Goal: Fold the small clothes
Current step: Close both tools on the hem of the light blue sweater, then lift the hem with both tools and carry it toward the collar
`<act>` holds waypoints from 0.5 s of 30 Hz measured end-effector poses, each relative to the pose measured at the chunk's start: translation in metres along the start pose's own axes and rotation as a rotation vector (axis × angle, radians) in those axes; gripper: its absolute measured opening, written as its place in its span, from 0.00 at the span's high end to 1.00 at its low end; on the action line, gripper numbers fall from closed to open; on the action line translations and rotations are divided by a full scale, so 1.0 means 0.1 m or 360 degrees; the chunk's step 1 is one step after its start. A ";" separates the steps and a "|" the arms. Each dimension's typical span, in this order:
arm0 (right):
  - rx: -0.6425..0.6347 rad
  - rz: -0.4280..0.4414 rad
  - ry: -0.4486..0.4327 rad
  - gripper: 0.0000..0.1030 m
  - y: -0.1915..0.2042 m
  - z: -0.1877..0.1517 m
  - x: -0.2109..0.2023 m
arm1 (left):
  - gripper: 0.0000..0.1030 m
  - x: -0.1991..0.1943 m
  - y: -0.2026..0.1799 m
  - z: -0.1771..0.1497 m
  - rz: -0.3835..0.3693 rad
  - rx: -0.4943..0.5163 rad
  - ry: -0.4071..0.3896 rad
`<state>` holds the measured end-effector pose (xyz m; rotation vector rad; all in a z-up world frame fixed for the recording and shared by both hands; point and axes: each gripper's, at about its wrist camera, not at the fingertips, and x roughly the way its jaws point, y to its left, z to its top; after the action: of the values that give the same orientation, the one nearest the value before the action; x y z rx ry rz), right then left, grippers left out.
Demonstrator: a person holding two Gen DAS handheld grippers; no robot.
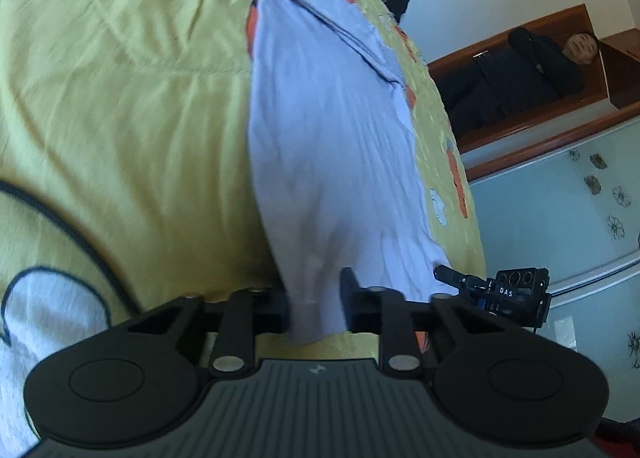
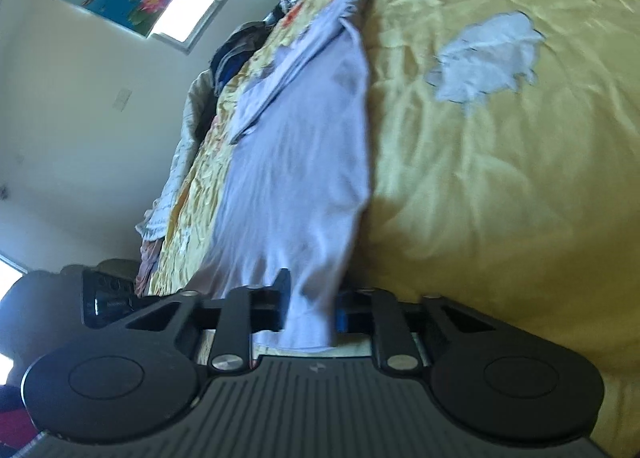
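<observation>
Black fingers of the left gripper (image 1: 316, 308) and right gripper (image 2: 310, 310) are clamped on the lavender garment (image 1: 332, 145), stretched up-frame over the yellow quilt (image 1: 120, 97); uneven pulling could cause slippage.

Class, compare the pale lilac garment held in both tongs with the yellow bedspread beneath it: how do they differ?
The lilac garment is narrow and plain; the yellow bedspread is broad, with orange-and-white patterns. The garment is pinched by the left tongs and right tongs, stretched between them; the bedspread lies loose. Both are wrinkled fabric.
</observation>
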<state>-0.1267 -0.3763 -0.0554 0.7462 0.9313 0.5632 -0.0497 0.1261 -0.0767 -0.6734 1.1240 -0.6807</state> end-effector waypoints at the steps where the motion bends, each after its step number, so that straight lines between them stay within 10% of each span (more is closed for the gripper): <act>1: -0.0002 -0.0001 -0.0002 0.78 0.00 -0.01 0.00 | 0.83 0.00 0.00 -0.01 0.0005 0.0001 0.0000; 15: -0.0156 -0.0115 -0.0058 0.94 0.24 -0.11 0.00 | 0.97 0.03 -0.35 -0.15 0.0264 0.0318 -0.0090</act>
<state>-0.1390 -0.3577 -0.0415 0.6302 0.8870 0.5264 -0.0679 0.1000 -0.0562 -0.4218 1.0314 -0.6184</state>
